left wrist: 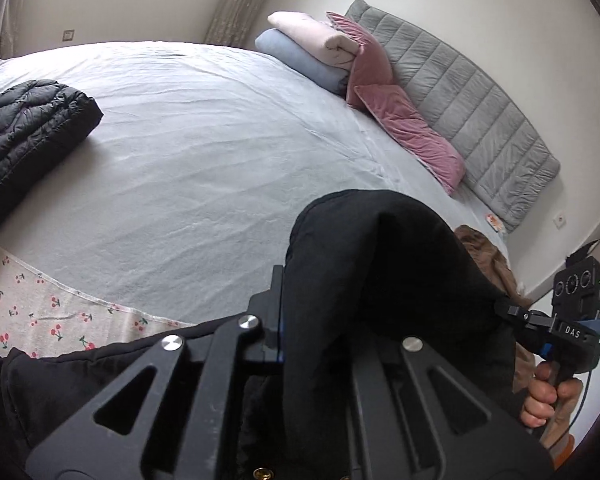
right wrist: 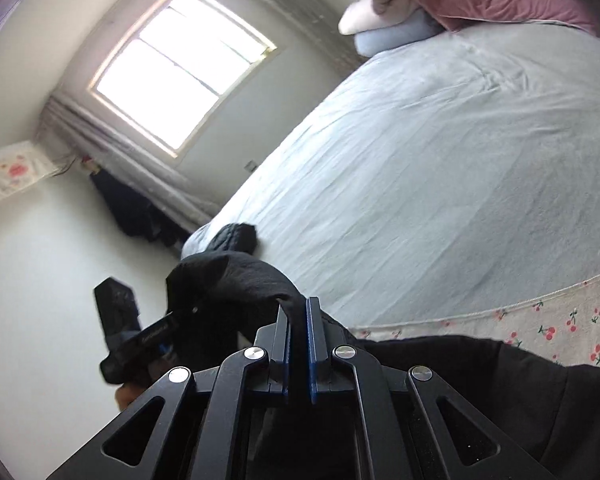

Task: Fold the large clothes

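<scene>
Tongs both clamped on the soft black fabric garment [left wrist: 380, 280]: your left gripper [left wrist: 284, 320] and right gripper [right wrist: 299, 320] hold it above the pale blue bedsheet [left wrist: 200, 160].

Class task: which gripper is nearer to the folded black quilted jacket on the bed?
Left. The left gripper faces the quilted jacket across bare sheet; the right gripper sits farther off, beyond the left one from the jacket.

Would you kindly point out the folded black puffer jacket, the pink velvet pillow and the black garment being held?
Folded black puffer jacket [left wrist: 28, 128], left wrist view, on its quilted top.
Pink velvet pillow [left wrist: 412, 132], left wrist view, on its middle.
Black garment [left wrist: 380, 280], left wrist view, on the raised bunch.
</scene>
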Available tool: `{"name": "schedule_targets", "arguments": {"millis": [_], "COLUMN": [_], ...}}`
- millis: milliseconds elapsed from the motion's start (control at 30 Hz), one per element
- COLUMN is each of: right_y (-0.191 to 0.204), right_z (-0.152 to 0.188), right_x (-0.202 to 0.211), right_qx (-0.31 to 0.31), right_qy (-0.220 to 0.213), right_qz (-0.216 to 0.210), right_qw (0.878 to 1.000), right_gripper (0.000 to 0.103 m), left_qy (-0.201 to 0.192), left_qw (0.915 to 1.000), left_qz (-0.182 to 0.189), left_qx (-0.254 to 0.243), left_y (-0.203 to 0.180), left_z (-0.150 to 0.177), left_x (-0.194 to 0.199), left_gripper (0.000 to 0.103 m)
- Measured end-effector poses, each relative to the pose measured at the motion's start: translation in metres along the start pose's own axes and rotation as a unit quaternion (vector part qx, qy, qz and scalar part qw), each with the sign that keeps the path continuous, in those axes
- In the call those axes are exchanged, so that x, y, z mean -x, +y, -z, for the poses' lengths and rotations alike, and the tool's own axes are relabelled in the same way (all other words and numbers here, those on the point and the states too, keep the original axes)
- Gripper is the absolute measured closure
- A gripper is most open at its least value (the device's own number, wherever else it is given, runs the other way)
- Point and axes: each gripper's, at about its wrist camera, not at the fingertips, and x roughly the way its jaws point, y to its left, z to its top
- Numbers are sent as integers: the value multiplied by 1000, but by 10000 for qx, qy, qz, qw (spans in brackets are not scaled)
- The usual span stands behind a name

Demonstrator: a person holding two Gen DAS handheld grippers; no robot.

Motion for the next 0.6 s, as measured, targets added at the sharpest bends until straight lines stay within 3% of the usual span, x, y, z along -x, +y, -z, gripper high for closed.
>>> {"name": "schedule_targets", "arguments": {"millis": [67,133,167,200,233,267,300,333,467,533,600], "right_y": [-1,-1,0,1,2,-2,-3,-7,-5,0,3], "right_z": [-9,-9,-9,-7,-4,2,5,9,33,54,70], "right_x": [-20,-34,-37,-40,-39,-34,-28,-22,-15,-23,-33], "right_qx": [-108,-119,-87,-35,74,168,201,175,7,-25,15], "right_qy": [-314,-528,-503,-470,-477,-521,-578,-631,-50,280,435], "right_qz": [339,610,777,946,1061,1122,1193,1251,958,789,814], "right_qw": [9989,9967,9957,9944,9932,9922,9910,9900,9954,9965,9957], "right_gripper": [97,91,86,78,73,58,47,44,44,44,44], "left_qy": [-80,128,225,260,281,246,201,246,945,1228,1514], "left_qw": [9996,9982,9972,9971,9978,9983,9982,9978,9942,9918,9879], "left_qz": [-218,-464,-594,-613,-538,-513,-566,-597,-377,-87,-38], "left_qx": [145,347,392,370,275,147,6,-144,-361,-349,-327], "left_y": [0,6,9,11,12,12,12,12,16,16,13], "left_z": [-3,0,3,6,11,15,18,21,39,50,63], "left_x": [-19,-39,-44,-44,-40,-34,-27,-21,-16,-17,-24], "left_gripper": [94,76,63,48,41,33,32,32,32,32,32]}}
